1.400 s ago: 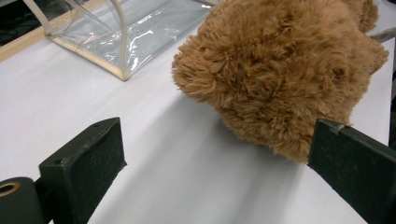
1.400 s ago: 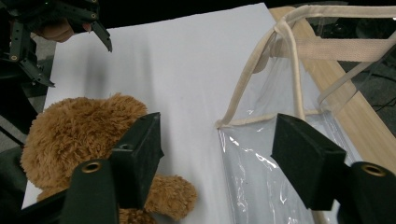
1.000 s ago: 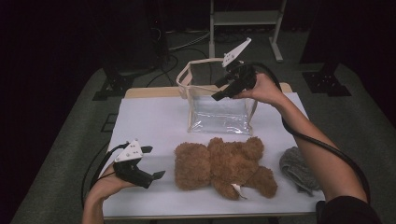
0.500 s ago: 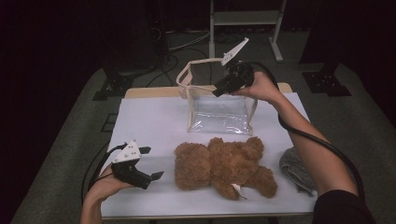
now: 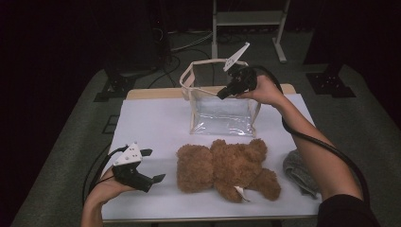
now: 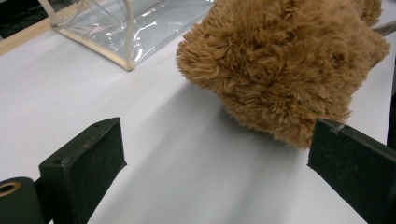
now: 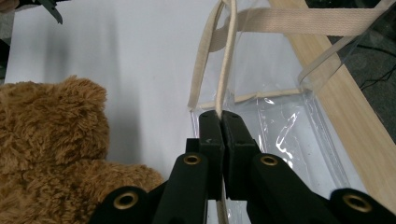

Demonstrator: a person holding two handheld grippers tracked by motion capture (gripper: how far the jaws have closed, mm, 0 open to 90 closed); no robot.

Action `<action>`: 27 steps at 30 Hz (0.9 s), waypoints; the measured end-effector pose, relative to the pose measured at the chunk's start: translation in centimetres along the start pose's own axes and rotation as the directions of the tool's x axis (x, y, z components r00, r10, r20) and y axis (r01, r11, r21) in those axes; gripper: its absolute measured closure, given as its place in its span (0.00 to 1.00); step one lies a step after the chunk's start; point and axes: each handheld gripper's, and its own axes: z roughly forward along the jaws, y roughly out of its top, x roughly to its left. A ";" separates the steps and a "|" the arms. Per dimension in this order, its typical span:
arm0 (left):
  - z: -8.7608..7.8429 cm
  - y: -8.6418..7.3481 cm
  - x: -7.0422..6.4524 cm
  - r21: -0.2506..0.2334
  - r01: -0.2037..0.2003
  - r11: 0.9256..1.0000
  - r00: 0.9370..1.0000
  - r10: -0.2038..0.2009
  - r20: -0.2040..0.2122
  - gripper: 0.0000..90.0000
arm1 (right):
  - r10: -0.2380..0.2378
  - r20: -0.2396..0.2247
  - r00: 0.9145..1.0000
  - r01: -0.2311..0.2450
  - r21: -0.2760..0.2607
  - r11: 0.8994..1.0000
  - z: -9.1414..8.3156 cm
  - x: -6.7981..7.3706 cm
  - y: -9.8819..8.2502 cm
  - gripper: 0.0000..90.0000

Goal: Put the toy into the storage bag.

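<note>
A clear plastic bag (image 5: 222,116) with beige trim and handles stands upright at the back of the table. My right gripper (image 5: 221,95) is at its top edge. Its jaws have just been closing and now pinch the bag's beige rim (image 7: 226,70), which runs up from between the pads of the right gripper (image 7: 220,115). A brown teddy bear (image 5: 227,168) lies on the white sheet in front of the bag. My left gripper (image 5: 156,165) rests open to the left of the bear, nothing between its jaws. In the left gripper view the bear (image 6: 280,70) lies just beyond the left gripper (image 6: 217,135).
A grey cloth (image 5: 298,170) lies at the front right, beside the right forearm. The white sheet (image 5: 151,123) covers the table, with a wooden edge (image 5: 156,93) at the back. A metal stand (image 5: 246,19) and cables sit on the floor behind.
The right gripper's jaws have closed onto the bag's beige rim, with the hand barely shifting. The left gripper, bear and bag stay where they were.
</note>
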 end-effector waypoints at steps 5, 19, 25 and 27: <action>0.0 0.0 0.0 -0.003 0.000 1.000 1.000 0.000 0.000 0.03 | 0.000 -0.008 1.000 0.000 0.005 1.000 -0.1 0.5 0.0 0.97; 0.1 0.0 0.0 -0.001 -0.001 1.000 1.000 0.001 0.007 0.03 | -0.008 -0.024 1.000 0.008 0.003 1.000 -0.4 1.9 -0.7 0.97; 0.2 0.0 -0.1 -0.004 -0.004 1.000 1.000 0.004 0.010 0.03 | -0.012 -0.046 0.999 0.011 -0.001 1.000 -0.7 3.0 -1.1 0.97; 0.2 0.1 -0.1 -0.003 -0.005 1.000 1.000 0.005 0.010 0.03 | -0.013 -0.055 0.998 0.013 -0.004 1.000 -0.8 3.4 -1.2 0.97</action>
